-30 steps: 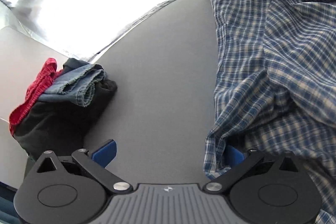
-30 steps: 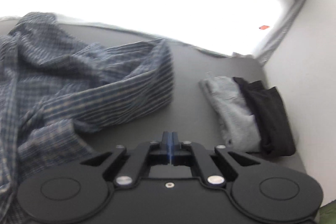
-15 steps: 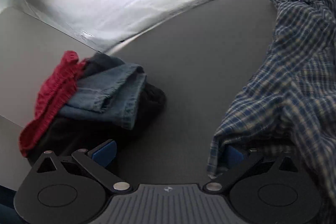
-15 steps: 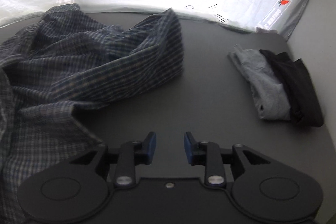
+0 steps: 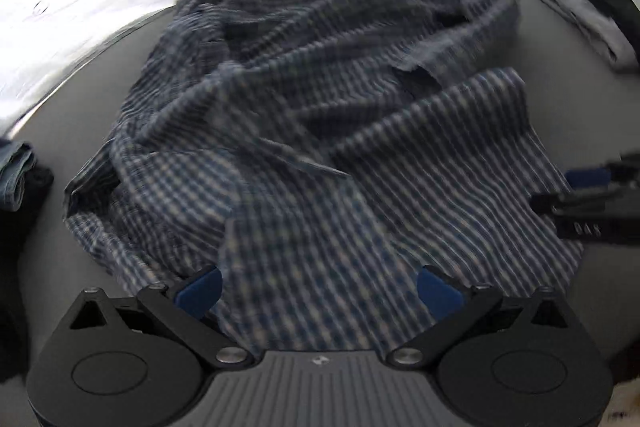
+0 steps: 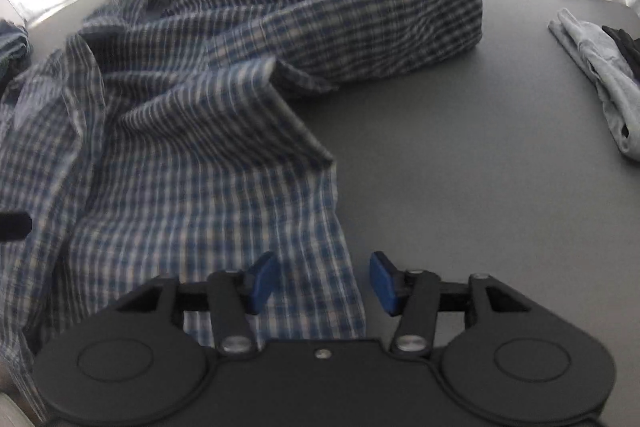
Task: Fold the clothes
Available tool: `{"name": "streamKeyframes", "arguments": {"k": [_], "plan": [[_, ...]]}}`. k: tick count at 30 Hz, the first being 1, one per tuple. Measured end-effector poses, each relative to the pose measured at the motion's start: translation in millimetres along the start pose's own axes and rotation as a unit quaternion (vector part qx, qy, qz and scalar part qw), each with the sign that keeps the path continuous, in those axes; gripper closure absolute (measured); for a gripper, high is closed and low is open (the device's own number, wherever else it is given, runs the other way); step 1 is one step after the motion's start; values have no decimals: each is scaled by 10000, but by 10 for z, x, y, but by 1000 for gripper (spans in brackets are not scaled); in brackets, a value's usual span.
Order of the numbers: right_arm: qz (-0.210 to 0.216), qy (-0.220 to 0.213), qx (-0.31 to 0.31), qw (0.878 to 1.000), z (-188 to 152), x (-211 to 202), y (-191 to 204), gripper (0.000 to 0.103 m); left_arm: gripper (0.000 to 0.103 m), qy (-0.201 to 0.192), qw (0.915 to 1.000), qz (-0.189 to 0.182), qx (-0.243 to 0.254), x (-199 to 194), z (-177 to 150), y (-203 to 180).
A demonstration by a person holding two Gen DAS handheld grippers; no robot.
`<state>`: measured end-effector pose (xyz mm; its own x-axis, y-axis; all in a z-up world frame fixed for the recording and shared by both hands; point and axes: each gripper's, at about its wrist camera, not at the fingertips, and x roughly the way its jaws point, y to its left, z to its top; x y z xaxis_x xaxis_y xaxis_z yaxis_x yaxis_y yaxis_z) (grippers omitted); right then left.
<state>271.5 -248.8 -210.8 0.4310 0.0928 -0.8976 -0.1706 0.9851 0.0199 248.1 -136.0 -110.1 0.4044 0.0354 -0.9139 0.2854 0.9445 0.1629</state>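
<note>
A crumpled blue and white plaid shirt lies spread over the dark grey table; it also shows in the right wrist view. My left gripper is open, its blue pads wide apart over the shirt's near hem. My right gripper is open over the shirt's near right corner, with the cloth edge between its pads. The right gripper also shows at the right edge of the left wrist view.
A folded grey garment and a black one lie at the table's right side. A pile with a denim piece and dark clothes sits at the left edge. A white wall runs behind the table.
The left gripper has swung right from the left pile onto the shirt. The right gripper has opened from shut and moved down left over the shirt's corner.
</note>
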Motion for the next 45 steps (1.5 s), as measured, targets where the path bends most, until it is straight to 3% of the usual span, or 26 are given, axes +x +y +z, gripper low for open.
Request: {"name": "streamKeyframes", "arguments": {"k": [2, 5, 9, 11, 14, 16, 17, 19, 24, 26, 29, 32, 34, 36, 40, 41, 42, 45], "plan": [[49, -99, -49, 9999, -73, -38, 22, 52, 1, 94, 9993, -5, 364, 0, -94, -168], [72, -285, -109, 9995, -158, -86, 40, 57, 1, 439, 9985, 61, 321, 114, -215, -238], [83, -505, -170, 9985, -234, -136, 38, 88, 12, 1061, 9940, 40, -259, 331, -412, -136], [42, -603, -231, 9979, -279, -164, 39, 99, 18, 1026, 9913, -167, -805, 345, -501, -17], [3, -793, -405, 9960, -343, -246, 34, 102, 45, 840, 9879, -202, -1292, 279, -581, 130], [22, -1014, -517, 9935, -399, -375, 37, 103, 81, 639, 9844, -92, -1637, 168, -625, 274], [61, -1130, -546, 9921, -428, -462, 30, 103, 90, 552, 9803, -82, -1896, 101, -655, 377], [162, -1320, -486, 9899, -496, -711, -26, 103, 97, 403, 9704, -40, -2380, -78, -722, 624], [413, -1642, -148, 9854, -655, -1411, -264, 103, 97, -216, 9399, 387, -3385, -886, -975, 1400], [579, -1604, 40, 9853, -732, -1607, -371, 103, 97, -229, 9334, 732, -3506, -1046, -1139, 1579], [418, -1033, -37, 9938, -832, -1447, -378, 102, 97, 115, 9235, 1185, -3647, -927, -1385, 1784], [-207, -445, -220, 9986, -848, -1156, -276, 102, 96, 393, 9113, 1191, -3923, -754, -1579, 1934], [-248, -610, -255, 9975, -799, -1180, -262, 101, 96, 273, 9079, 1266, -3988, -800, -1607, 2026], [-205, -862, -234, 9958, -710, -1247, -252, 91, 96, 85, 9065, 1429, -3973, -888, -1584, 2125], [-369, -1127, -256, 9926, -449, -1238, -200, 87, 97, -478, 9006, 2223, -3704, -1079, -1334, 2386], [-415, -1170, -282, 9919, -380, -1223, -183, 87, 97, -615, 8899, 2581, -3711, -1165, -1276, 2533], [-428, -1209, -278, 9913, -318, -1212, -175, 87, 97, -725, 8721, 2937, -3846, -1254, -1244, 2706], [-325, -1301, -6, 9910, -94, -1155, -206, 79, 93, -683, 8083, 3698, -4531, -1417, -1262, 3326]]}}
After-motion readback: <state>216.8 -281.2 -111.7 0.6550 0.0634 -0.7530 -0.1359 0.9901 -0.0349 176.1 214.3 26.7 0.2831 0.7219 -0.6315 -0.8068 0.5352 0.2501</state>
